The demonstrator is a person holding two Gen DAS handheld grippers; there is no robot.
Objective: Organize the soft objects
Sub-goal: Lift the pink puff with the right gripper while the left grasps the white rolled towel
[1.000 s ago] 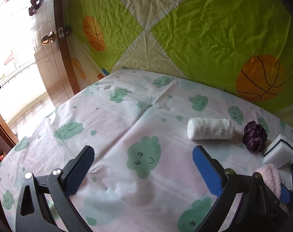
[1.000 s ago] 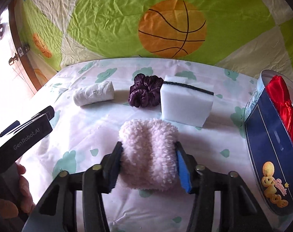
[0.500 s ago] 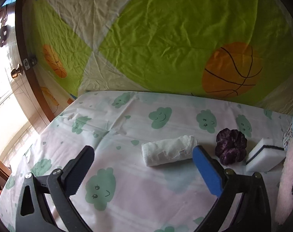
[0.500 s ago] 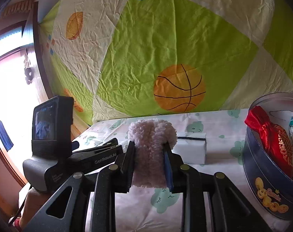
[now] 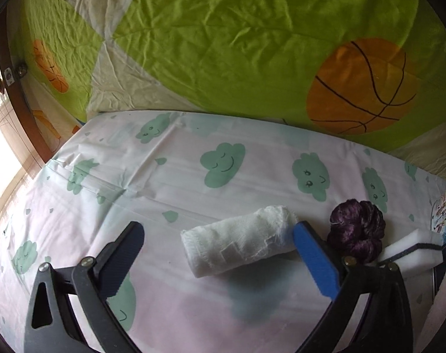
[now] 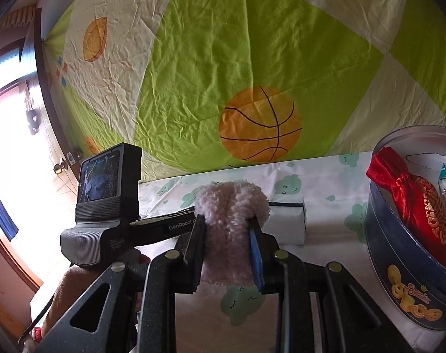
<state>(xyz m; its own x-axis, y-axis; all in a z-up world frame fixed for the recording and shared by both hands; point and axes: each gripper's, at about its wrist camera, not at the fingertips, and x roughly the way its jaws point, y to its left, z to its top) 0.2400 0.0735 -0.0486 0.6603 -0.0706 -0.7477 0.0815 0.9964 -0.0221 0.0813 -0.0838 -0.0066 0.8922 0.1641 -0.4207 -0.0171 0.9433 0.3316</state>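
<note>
My right gripper (image 6: 226, 235) is shut on a fluffy pale-pink cloth (image 6: 231, 214), squeezed narrow between the pads and lifted off the table. A round blue tin (image 6: 405, 264) at the right holds a red satin pouch (image 6: 411, 206). My left gripper (image 5: 217, 250) stands open low over the table, and a rolled white gauze cloth (image 5: 240, 244) lies between its fingers, its right end beside the blue pad. A dark purple scrunchie (image 5: 358, 229) and a white sponge (image 5: 411, 253) lie to the right of it. The sponge (image 6: 287, 220) shows behind the pink cloth.
A cloud-print sheet (image 5: 193, 182) covers the table, backed by a green and cream basketball cloth (image 5: 223, 44). A wooden door (image 5: 5, 97) and bright window are at the left. The left gripper's body with its screen (image 6: 102, 206) and a hand sit left in the right wrist view.
The right gripper closed on the pink cloth and lifted it off the table. The left gripper swung right and closer, so the gauze roll now lies between its open fingers.
</note>
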